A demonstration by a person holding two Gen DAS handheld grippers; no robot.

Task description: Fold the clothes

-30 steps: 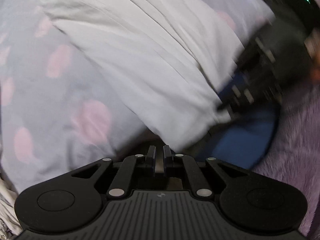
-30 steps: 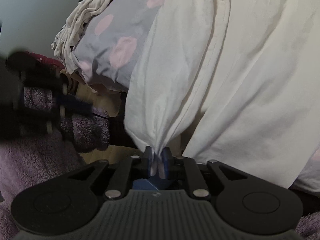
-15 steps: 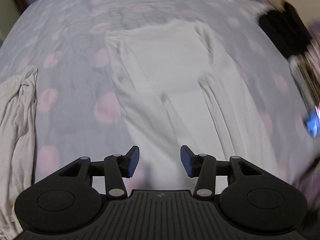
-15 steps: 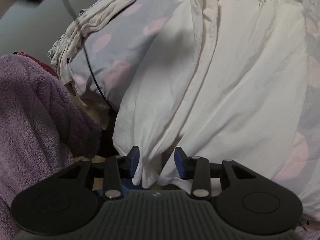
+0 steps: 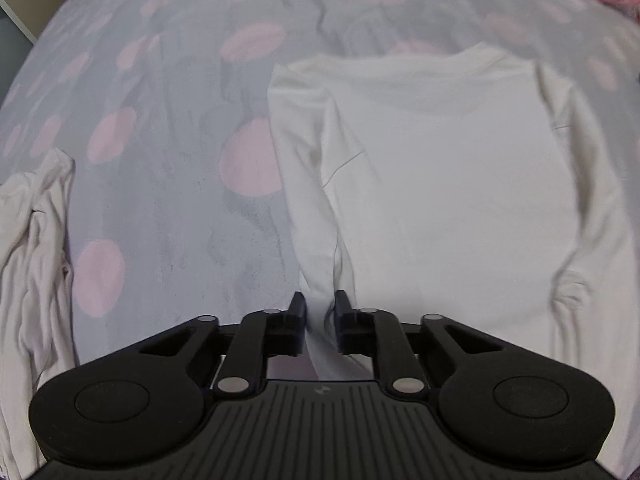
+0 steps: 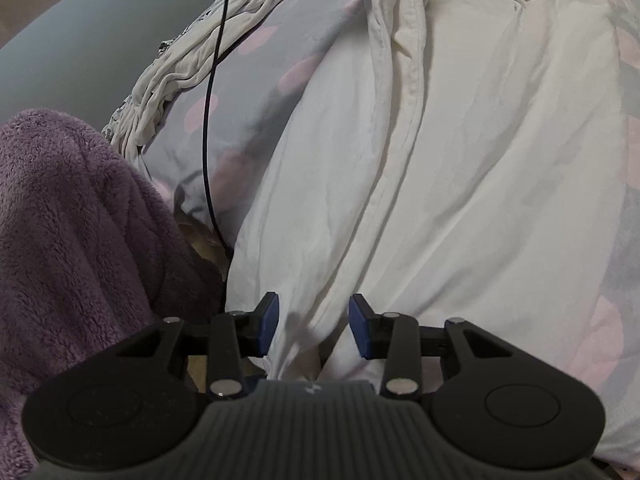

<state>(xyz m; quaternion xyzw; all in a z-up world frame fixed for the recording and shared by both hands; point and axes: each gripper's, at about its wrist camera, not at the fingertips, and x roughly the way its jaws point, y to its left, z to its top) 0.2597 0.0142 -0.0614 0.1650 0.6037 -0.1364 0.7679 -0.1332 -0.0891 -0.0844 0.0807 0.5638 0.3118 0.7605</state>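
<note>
- Spreading across nearly all of both views, the bed [image 5: 168,208] wears a grey sheet dotted with pink spots.
- Lying flat on the bed, the white shirt [image 5: 448,184] has its collar toward the far edge and its hem toward the near edge, where the cloth droops over the side in the right wrist view [image 6: 472,168]; a sleeve is folded along each side of the body.
- A purple fleece [image 6: 72,232] bulks at the near left of the right wrist view, off the bed's edge.
- A second pale, crumpled garment [image 5: 36,264] lies along the bed's left edge, well apart from the shirt; it also shows in the right wrist view [image 6: 200,52].
- The left claw [image 5: 320,316] is clenched on the shirt's left sleeve, a strip of cloth pinched between its fingers near the hem.
- The right claw [image 6: 313,320] is released, fingers spread, with a bunched fold of the shirt's hem lying loose between them.
- A thin black cable [image 6: 208,120] hangs down across the sheet.
</note>
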